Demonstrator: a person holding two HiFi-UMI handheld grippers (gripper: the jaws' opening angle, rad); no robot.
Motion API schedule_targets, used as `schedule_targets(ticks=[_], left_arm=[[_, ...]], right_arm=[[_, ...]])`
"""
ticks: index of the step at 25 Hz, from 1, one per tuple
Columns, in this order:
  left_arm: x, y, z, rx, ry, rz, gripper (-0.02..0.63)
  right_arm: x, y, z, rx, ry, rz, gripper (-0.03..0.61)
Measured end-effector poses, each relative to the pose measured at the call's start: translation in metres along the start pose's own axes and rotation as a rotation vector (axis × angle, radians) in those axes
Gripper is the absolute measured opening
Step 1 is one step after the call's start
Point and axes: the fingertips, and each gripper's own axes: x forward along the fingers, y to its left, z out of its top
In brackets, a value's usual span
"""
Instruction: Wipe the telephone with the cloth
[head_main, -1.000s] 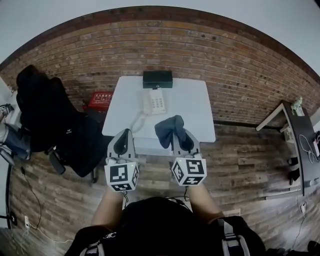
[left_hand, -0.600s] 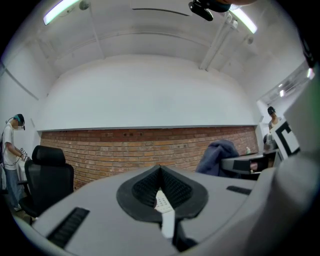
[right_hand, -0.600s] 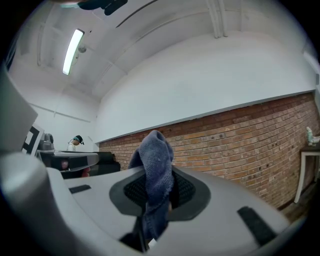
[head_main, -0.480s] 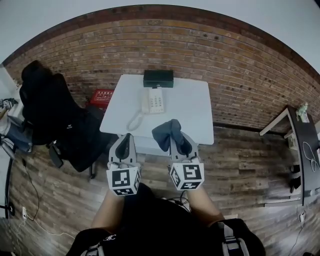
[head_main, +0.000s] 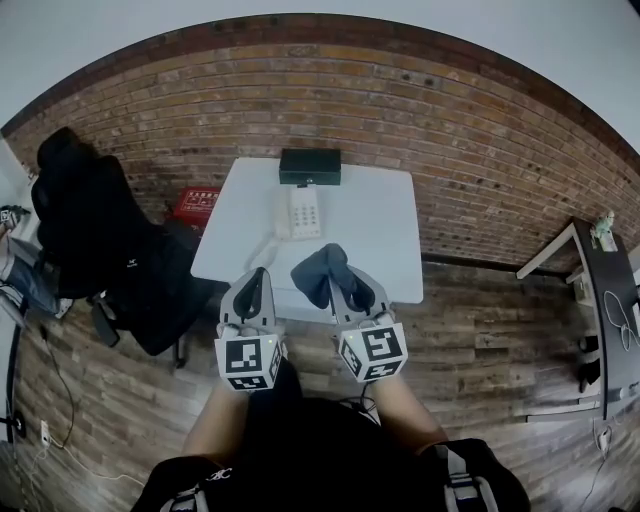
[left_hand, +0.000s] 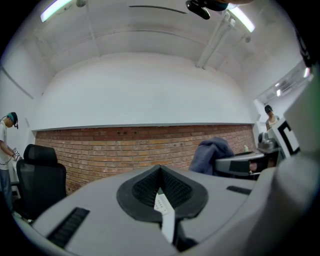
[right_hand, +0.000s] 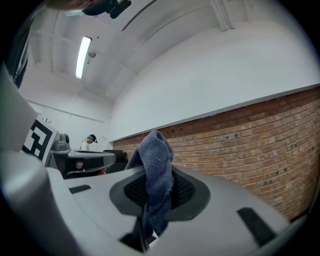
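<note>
Telephone (head_main: 300, 212) – white, lies flat on the white table (head_main: 385, 215), a little left of centre and toward the far edge. Its long axis runs from the person toward the brick wall (head_main: 420, 110). The handset lies along its left side, parallel to that axis, and the keypad is on the right. The cord (head_main: 262, 246) curls off the near-left end toward the table's front edge.

Left gripper (head_main: 257, 275) – held over the table's near edge, short of the telephone; its own view shows the jaws (left_hand: 160, 170) together with nothing held. A sliver of the keypad shows through the slit below the tips.

Right gripper (head_main: 340, 278) – just beside the left one, pads clamped on the cloth (head_main: 318, 266). The cloth (right_hand: 156, 167) is dark blue-grey and stands bunched above the jaw tips of the gripper (right_hand: 155, 195). In the head view it lies between this gripper and the telephone's near end, apart from the telephone.

Surroundings: a black box (head_main: 309, 166) sits at the far table edge, just behind the telephone; whether they touch cannot be told. A black chair (head_main: 95, 225) stands left of the table, with a red crate (head_main: 198, 203) on the floor past it. The floor (head_main: 480, 330) is wood plank.

Writing: the crate carries white print, too small to read. Each gripper's cube bears black-and-white square markers only.
</note>
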Motion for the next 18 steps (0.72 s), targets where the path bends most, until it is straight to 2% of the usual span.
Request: schedule_targets(ticks=[10, 18], left_arm=[[0.078, 0.038, -0.014, -0.006, 0.009, -0.007, -0.003], [0.167, 0.1, -0.016, 0.003, 0.031, -0.019, -0.003]], right_arm=[[0.084, -0.031, -0.006, -0.009, 0.0, -0.03, 0.052], [0.191, -0.049, -0.01, -0.016, 0.036, -0.046, 0.052]])
